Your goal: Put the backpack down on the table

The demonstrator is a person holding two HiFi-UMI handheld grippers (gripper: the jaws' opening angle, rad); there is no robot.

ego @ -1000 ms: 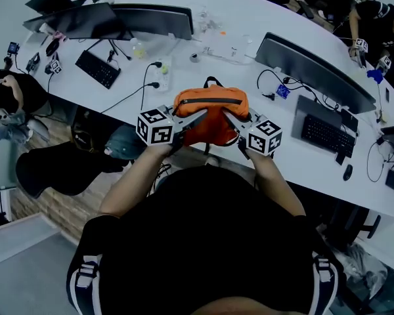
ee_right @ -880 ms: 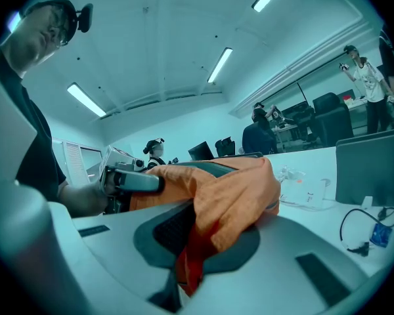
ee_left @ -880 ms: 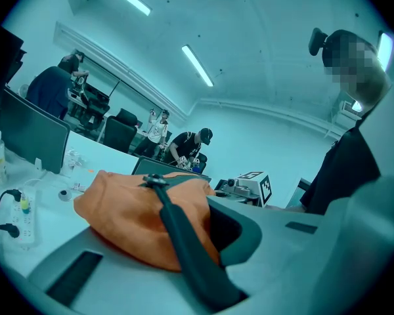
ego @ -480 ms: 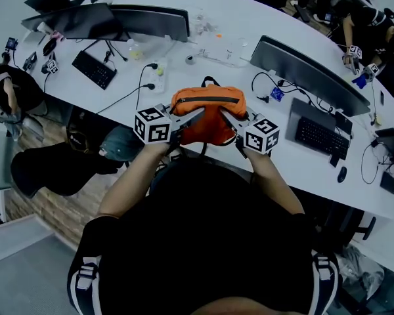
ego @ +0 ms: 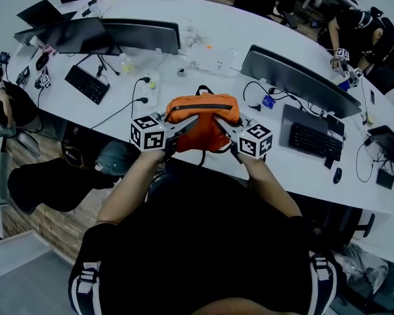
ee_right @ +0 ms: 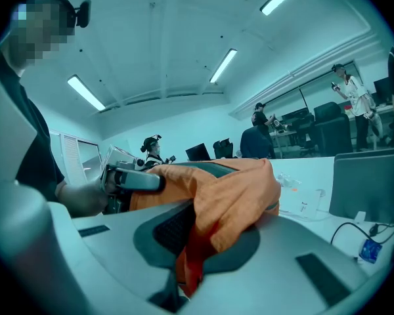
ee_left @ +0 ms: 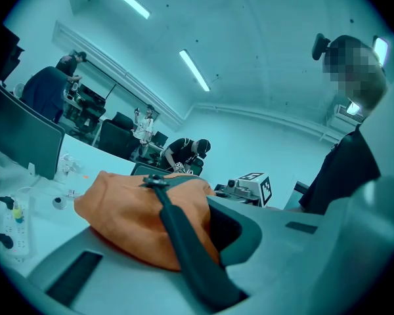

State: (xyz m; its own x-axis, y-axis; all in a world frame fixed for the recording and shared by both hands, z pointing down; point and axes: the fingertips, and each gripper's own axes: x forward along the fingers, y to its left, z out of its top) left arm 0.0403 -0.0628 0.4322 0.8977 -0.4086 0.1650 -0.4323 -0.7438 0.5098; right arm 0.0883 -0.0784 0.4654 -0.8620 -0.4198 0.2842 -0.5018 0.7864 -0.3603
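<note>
A small orange backpack (ego: 203, 120) with a dark zip and black top loop hangs between my two grippers over the near edge of the white table (ego: 249, 28). My left gripper (ego: 189, 121) is shut on its left side, pinching orange cloth (ee_left: 128, 222) and a black strap (ee_left: 184, 241). On the right side my right gripper (ego: 222, 122) is shut on a fold of the orange cloth (ee_right: 223, 209). Whether the bag's underside touches the table is hidden from me.
Two dark monitors (ego: 295, 81) (ego: 141, 35) stand beyond the bag, with black keyboards (ego: 312, 140) (ego: 85, 84), a power strip (ego: 148, 87) and cables. Small bottles and clutter (ego: 207, 54) lie mid-table. Seated people (ego: 361, 35) work at the far right and the left.
The bag and both grippers have kept their hold and place relative to each other; the head view has shifted a little, so the table sits slightly lower and leftward in frame.
</note>
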